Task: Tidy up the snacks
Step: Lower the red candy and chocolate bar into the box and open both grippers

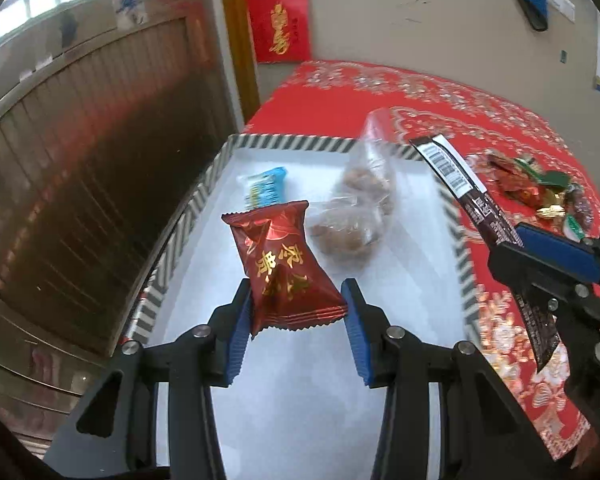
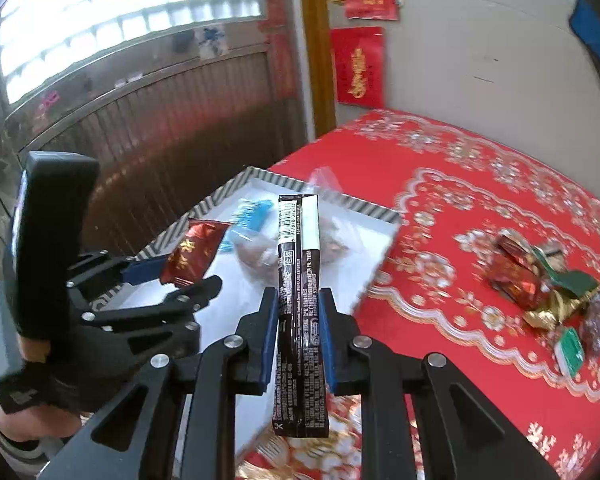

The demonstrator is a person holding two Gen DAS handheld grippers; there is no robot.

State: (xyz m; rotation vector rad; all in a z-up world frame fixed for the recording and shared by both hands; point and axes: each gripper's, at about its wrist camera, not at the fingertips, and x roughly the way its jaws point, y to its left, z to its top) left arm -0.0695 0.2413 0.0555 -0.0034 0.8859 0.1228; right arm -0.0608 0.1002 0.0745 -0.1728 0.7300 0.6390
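My left gripper (image 1: 298, 286) is shut on a dark red snack packet (image 1: 280, 264) with gold characters and holds it over a white tray with a striped rim (image 1: 292, 142). In the tray lie a blue-and-white packet (image 1: 266, 188) and a clear bag of brown snacks (image 1: 356, 216). My right gripper (image 2: 298, 296) is shut on a long dark brown stick packet (image 2: 298, 264), which stands upright near the tray's right edge (image 2: 364, 208). The left gripper (image 2: 180, 280) and its red packet (image 2: 194, 256) show at the left of the right wrist view. The right gripper (image 1: 506, 245) shows at the right of the left wrist view.
A pile of loose wrapped snacks (image 2: 540, 288) lies on the red patterned tablecloth (image 2: 460, 184) to the right of the tray. A brown slatted door (image 1: 100, 160) stands beyond the table's left edge. Red decorations (image 1: 278, 28) hang on the wall behind.
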